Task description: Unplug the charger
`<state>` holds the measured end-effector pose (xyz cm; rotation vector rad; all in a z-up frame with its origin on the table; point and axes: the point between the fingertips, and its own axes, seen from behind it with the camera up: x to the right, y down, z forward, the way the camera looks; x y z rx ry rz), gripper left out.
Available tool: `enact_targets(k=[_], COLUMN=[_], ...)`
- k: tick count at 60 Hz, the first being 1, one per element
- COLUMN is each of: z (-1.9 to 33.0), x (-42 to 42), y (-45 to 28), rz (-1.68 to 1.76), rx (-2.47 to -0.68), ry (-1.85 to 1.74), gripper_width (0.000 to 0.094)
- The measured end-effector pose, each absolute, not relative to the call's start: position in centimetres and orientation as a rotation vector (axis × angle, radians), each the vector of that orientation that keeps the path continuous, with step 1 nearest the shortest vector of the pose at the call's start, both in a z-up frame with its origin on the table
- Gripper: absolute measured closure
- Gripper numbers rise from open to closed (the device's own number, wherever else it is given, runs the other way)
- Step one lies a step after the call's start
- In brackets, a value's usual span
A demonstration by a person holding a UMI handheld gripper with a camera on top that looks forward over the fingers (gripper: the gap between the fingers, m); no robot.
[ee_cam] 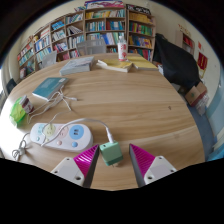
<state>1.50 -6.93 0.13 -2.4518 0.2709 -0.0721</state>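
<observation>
Two pink-padded fingers [88, 157] of the gripper [112, 160] sit apart at the near edge of a round wooden desk [140, 105], with a small green charger [110, 152] standing between them, a gap showing on at least the right side. Its white cable [100, 127] runs to a white power strip [57, 133] just ahead and to the left. Farther left lie a green object [19, 112] and a teal book [48, 88]. Bookshelves [100, 25] line the far wall, and a dark chair [178, 62] stands beyond the desk.
</observation>
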Motion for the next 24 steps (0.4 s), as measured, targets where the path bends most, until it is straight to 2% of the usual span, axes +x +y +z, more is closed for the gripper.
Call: enact_targets(k=[2, 5, 15, 24], z=[0.5, 1.3, 5.7, 9.4], x=[1.5, 1.5, 0.7, -1.9], y=[-6.8, -7.0, -10.3, -16.5], rz=[-0.086, -0.096, -0.102, -0.079], rx=[-2.441, -2.430, -2.384, -2.358], ry=[0.269, 0.285, 0.373, 0.405], gripper_width=[0.0190, 0.0092, 0.0089, 0.0084])
